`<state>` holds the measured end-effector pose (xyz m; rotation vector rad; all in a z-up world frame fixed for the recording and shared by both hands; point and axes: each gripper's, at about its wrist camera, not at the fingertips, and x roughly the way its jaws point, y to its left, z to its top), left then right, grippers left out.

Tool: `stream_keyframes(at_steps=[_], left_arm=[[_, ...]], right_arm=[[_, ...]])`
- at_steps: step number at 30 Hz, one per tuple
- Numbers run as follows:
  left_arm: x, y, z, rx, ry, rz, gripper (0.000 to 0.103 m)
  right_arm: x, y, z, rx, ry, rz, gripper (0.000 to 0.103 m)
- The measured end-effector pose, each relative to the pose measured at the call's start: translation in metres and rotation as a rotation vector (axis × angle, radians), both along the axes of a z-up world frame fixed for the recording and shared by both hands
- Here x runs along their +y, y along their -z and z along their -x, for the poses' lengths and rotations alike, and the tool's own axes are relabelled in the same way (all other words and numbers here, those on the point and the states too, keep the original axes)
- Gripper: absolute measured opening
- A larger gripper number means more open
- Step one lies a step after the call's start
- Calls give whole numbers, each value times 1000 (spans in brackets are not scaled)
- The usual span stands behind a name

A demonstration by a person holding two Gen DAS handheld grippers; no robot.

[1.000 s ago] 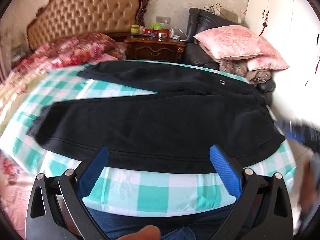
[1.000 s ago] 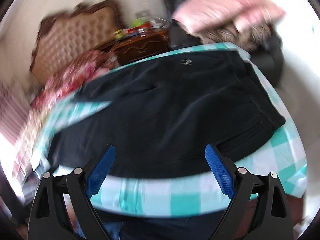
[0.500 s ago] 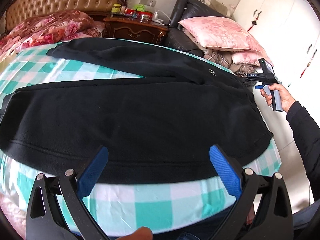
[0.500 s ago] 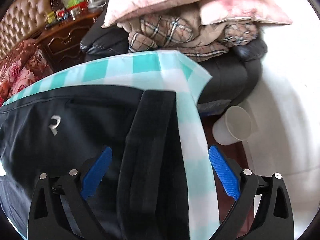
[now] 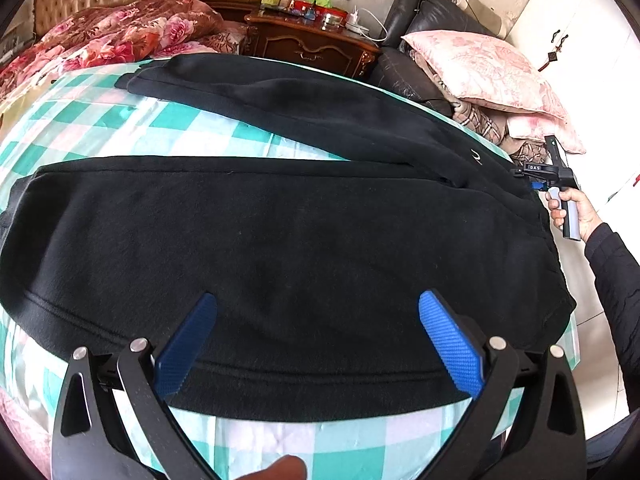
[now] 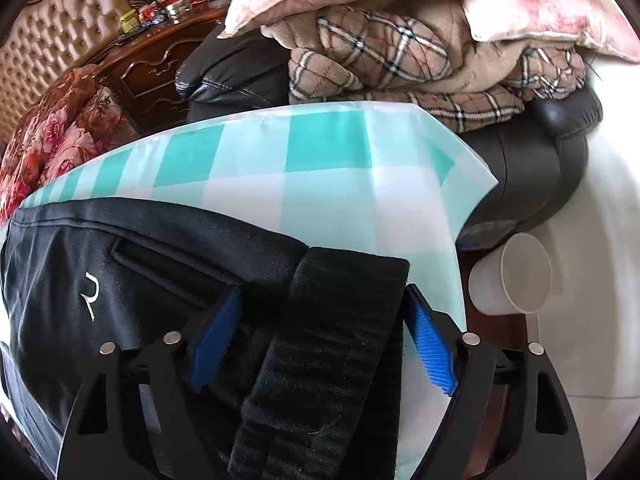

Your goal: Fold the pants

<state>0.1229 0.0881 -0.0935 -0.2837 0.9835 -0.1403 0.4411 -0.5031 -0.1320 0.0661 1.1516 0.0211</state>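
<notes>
— Pants [image 5: 280, 248] lay where, and which way did they run?

— Flat on the checked sheet [image 5: 180, 128], long axis across my left view: waistband [image 6: 336, 344] at the right end, cuffs off to the left. The two legs were spread in a narrow V, the near one running just under my left gripper [image 5: 318, 340].

— Your grippers?

— Left one was wide open above the near leg's hem edge, gripping nothing. The right gripper [image 6: 320, 340] had just been closing; the waistband's far corner sat between its jaws, but I couldn't see the pads pressing on it.

— Which step was that?

— First fold, I judged: seizing the far side. Next I needed the right jaws shut on that corner and a left hold too, then the far leg carried over onto the near one.
</notes>
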Motion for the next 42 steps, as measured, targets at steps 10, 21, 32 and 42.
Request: stream_keyframes(at_steps=[10, 21, 32, 42], left_arm=[[-11, -5, -27, -9, 23, 17, 101], [15, -24, -78, -61, 18, 258, 87], [61, -1, -216, 29, -63, 641, 68], [38, 23, -337, 161, -140, 604, 59]], right_arm=[[38, -55, 40, -192, -104, 135, 38], [133, -154, 236, -604, -441, 202, 34], [165, -109, 354, -540, -531, 154, 30], [157, -103, 363, -540, -523, 125, 30]])
